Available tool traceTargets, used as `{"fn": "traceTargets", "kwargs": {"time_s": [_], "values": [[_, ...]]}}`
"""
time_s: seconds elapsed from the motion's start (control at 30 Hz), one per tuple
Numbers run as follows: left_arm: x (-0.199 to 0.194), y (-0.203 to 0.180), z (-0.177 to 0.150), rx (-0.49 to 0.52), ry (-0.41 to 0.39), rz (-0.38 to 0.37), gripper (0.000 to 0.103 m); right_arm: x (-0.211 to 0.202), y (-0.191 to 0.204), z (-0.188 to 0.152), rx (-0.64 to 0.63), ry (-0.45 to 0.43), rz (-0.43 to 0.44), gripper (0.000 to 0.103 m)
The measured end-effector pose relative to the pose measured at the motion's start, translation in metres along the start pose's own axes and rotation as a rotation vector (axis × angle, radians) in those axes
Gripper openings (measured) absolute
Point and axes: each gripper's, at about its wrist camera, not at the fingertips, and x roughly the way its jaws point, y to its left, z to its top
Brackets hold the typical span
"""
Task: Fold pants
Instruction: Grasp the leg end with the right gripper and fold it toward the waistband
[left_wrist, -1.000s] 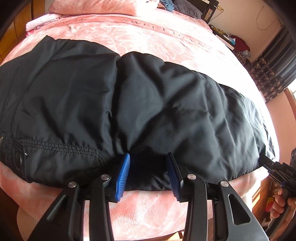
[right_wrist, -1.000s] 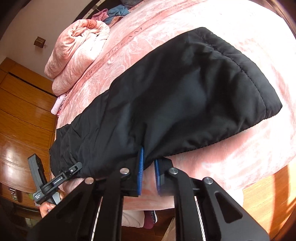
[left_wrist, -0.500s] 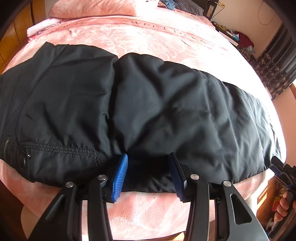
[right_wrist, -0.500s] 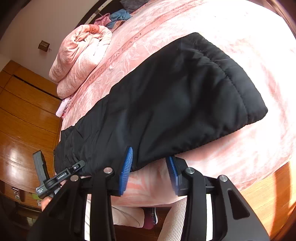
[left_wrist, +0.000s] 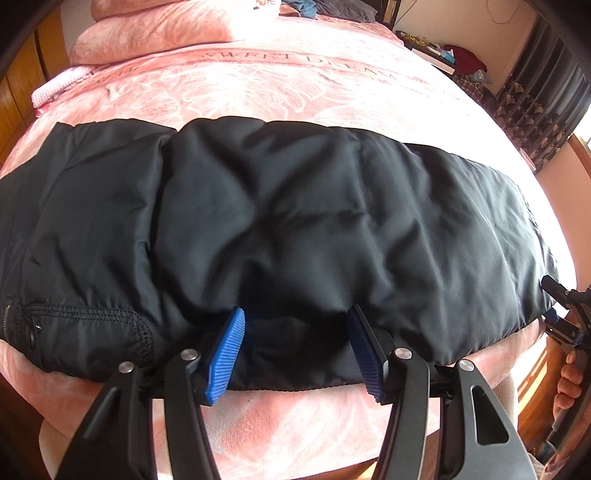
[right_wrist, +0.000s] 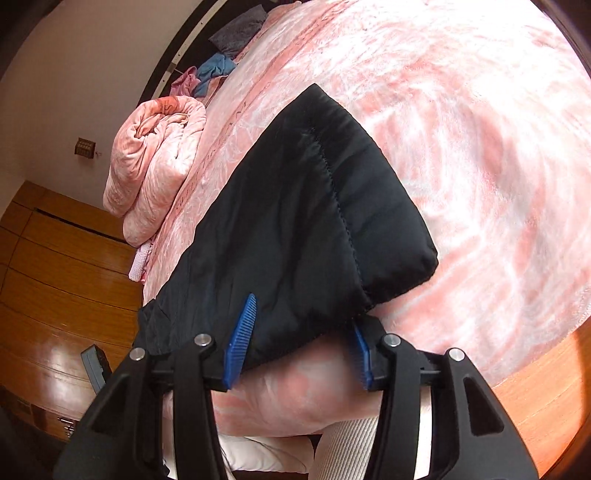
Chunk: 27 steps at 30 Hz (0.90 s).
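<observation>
Black padded pants (left_wrist: 280, 229) lie folded lengthwise across the near edge of a pink bed. The waistband with a button is at the left; the leg cuffs (right_wrist: 354, 206) are at the right. My left gripper (left_wrist: 295, 350) is open, its blue pads either side of the near edge of the pants' middle. My right gripper (right_wrist: 299, 343) is open at the near edge by the cuffs, with cloth between its pads. It also shows at the right edge of the left wrist view (left_wrist: 565, 321).
The pink bedspread (left_wrist: 295, 85) covers the bed. A rolled pink quilt (right_wrist: 155, 166) and loose clothes lie at the head end. A wooden wardrobe (right_wrist: 55, 295) stands on one side. A side table with clutter (left_wrist: 443, 51) and dark curtains are beyond the far corner.
Both grippers have opened wider; the right one let go of the pants' near edge. Both have drawn back a little, and the pants rest flat on the bed.
</observation>
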Motion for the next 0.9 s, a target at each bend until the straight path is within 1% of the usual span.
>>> {"fn": "traceTargets", "kwargs": {"time_s": [0.07,0.1,0.13,0.17,0.2,0.23,0.33,0.4,0.47,0.53,0.6,0.67,0.73,0.8,0.83,0.9], "values": [[0.003,0.001,0.003,-0.005,0.002,0.005,0.058,0.007,-0.001,0.006,-0.001,-0.004,0.01,0.048],[0.005,0.0,0.005,-0.005,0.002,0.01,0.059,0.009,0.0,0.008,-0.01,-0.009,0.013,0.043],[0.007,-0.001,0.006,-0.004,0.002,0.017,0.059,0.011,0.003,0.01,-0.022,-0.013,0.014,0.031],[0.009,-0.002,0.008,-0.002,0.0,0.022,0.06,0.012,0.004,0.013,-0.029,-0.018,0.022,0.025],[0.01,-0.004,0.008,-0.002,-0.001,0.027,0.061,0.014,0.009,0.015,-0.028,-0.025,0.043,0.014],[0.011,-0.005,0.009,-0.002,0.0,0.03,0.061,0.013,0.015,0.017,-0.03,-0.034,0.06,0.01],[0.012,-0.009,0.008,-0.002,0.001,0.035,0.061,-0.001,0.031,0.025,-0.072,-0.061,0.076,0.006],[0.011,-0.018,0.011,0.004,-0.003,0.029,0.061,-0.015,0.044,0.032,-0.106,-0.081,0.086,0.005],[0.01,-0.03,0.017,0.012,-0.011,0.008,0.061,-0.031,0.055,0.039,-0.145,-0.114,0.073,0.005],[0.008,-0.044,0.022,0.021,-0.019,-0.038,0.062,-0.051,0.055,0.049,-0.159,-0.161,0.06,0.005],[0.009,-0.059,0.026,0.046,-0.022,-0.086,0.063,-0.071,0.043,0.058,-0.152,-0.203,0.04,0.005],[0.016,-0.077,0.026,0.085,-0.015,-0.096,0.063,-0.08,0.019,0.066,-0.117,-0.225,-0.029,0.005],[0.03,-0.091,0.022,0.121,0.008,-0.083,0.063,-0.07,-0.014,0.071,-0.056,-0.176,-0.101,0.005],[0.034,-0.099,0.019,0.166,-0.022,-0.033,0.065,-0.05,-0.041,0.067,-0.025,-0.114,-0.151,0.007],[0.033,-0.101,0.017,0.177,-0.03,-0.027,0.065,-0.045,-0.047,0.062,-0.027,-0.105,-0.161,0.007],[0.03,-0.099,0.016,0.17,-0.03,-0.045,0.066,-0.046,-0.049,0.059,-0.028,-0.12,-0.158,0.007]]}}
